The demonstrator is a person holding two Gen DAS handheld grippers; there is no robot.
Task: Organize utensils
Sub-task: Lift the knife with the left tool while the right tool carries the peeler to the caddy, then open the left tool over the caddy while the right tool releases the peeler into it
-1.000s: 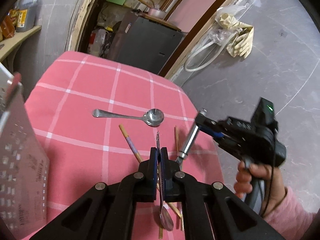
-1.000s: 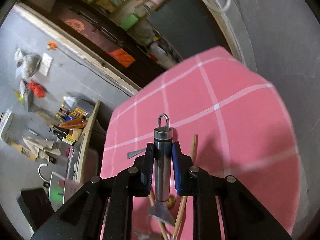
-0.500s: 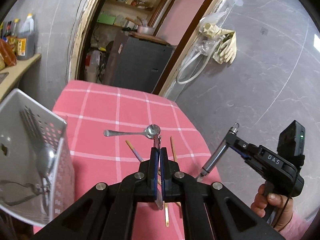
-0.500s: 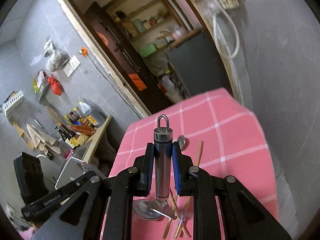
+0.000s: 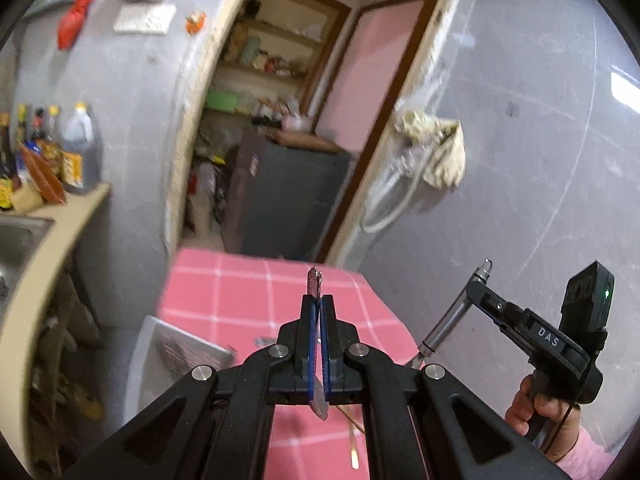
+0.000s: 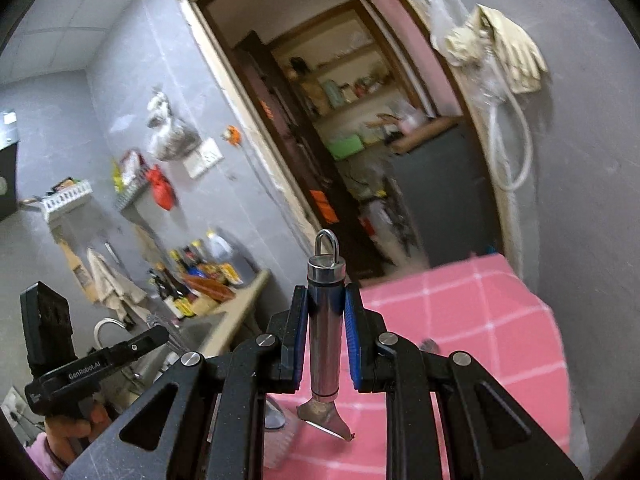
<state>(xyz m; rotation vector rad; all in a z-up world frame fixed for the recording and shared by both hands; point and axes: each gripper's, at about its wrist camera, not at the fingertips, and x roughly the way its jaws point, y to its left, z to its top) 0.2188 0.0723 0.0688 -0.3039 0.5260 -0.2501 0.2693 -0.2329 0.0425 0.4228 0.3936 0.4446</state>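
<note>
Both up off the pink table (image 5: 248, 300), ready for dropping into the white basket (image 5: 176, 350) probably. Left gripper (image 5: 319, 320) clamped on a spoon (image 5: 315, 286), right gripper (image 6: 326, 316) pinching a peeler (image 6: 325, 332), handles pointing up.

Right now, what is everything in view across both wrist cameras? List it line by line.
Tablecloth: one, pink with white checks, over the table below both grippers.
Utensil basket: one, white perforated, at the table's left edge.
Chopsticks: number unclear, wooden, on the cloth under the left gripper.
Spoon: one, steel, clamped in the left gripper.
Peeler: one, steel with hanging loop, clamped in the right gripper.
Bottles: several, dark, on the counter at left.
Gloves: pale yellow, hung on the wall by the doorway.
Left gripper: black, blue pads, shut.
Right gripper: black, blue pads, shut.
</note>
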